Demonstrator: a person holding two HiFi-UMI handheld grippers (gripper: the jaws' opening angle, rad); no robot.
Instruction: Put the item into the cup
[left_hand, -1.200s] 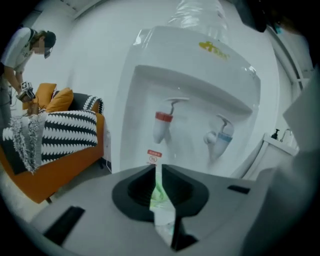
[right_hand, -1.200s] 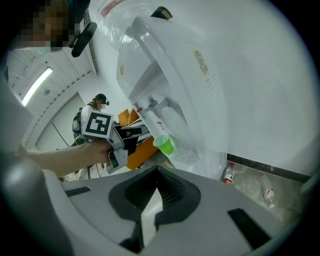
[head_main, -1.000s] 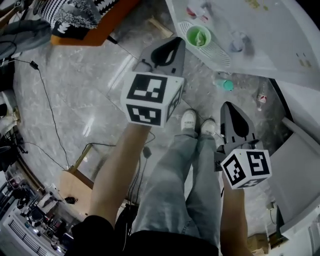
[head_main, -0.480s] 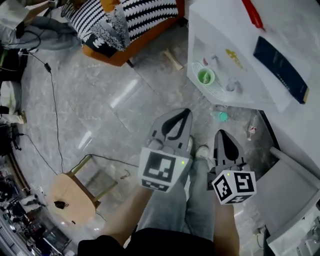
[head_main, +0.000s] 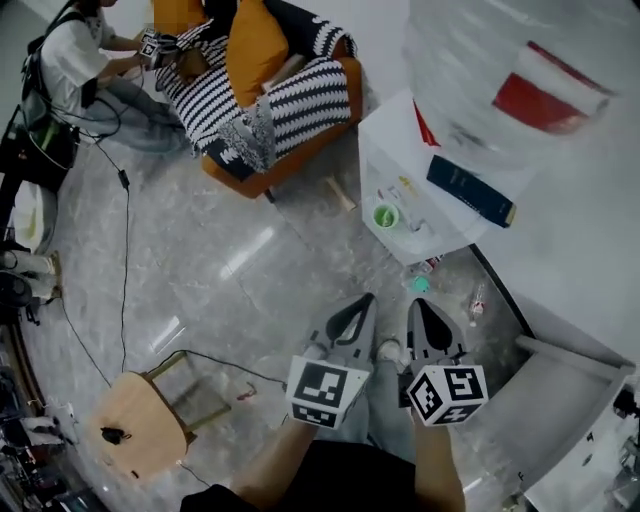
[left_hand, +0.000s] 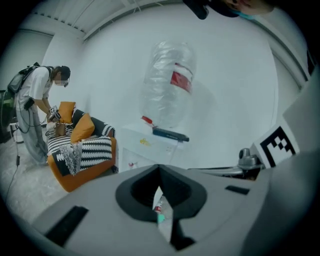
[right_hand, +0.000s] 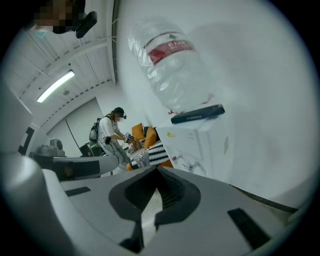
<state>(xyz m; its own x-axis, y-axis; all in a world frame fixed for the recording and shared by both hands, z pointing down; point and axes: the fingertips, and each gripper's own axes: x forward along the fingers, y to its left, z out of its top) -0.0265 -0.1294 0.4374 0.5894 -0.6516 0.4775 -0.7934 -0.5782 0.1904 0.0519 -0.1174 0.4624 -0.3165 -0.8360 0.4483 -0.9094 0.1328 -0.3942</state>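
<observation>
The green cup (head_main: 385, 215) sat far off above the middle, and the left gripper (head_main: 361, 303) and right gripper (head_main: 419, 305) were closed on nothing, so the job looked done or not started.

Below me spread a glossy grey marble floor (head_main: 200, 250) with a black cable (head_main: 127, 240) trailing across it, an orange sofa (head_main: 300, 155) draped in striped throws, a round wooden stool (head_main: 135, 425), a plain white wall (left_hand: 230, 90) and a ceiling strip light (right_hand: 55, 86).

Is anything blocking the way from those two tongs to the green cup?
Nothing visible. The green cup sits on the white dispenser's ledge, ahead of the left tongs and right tongs; only floor lies between, with a small teal thing at the dispenser's foot.
</observation>
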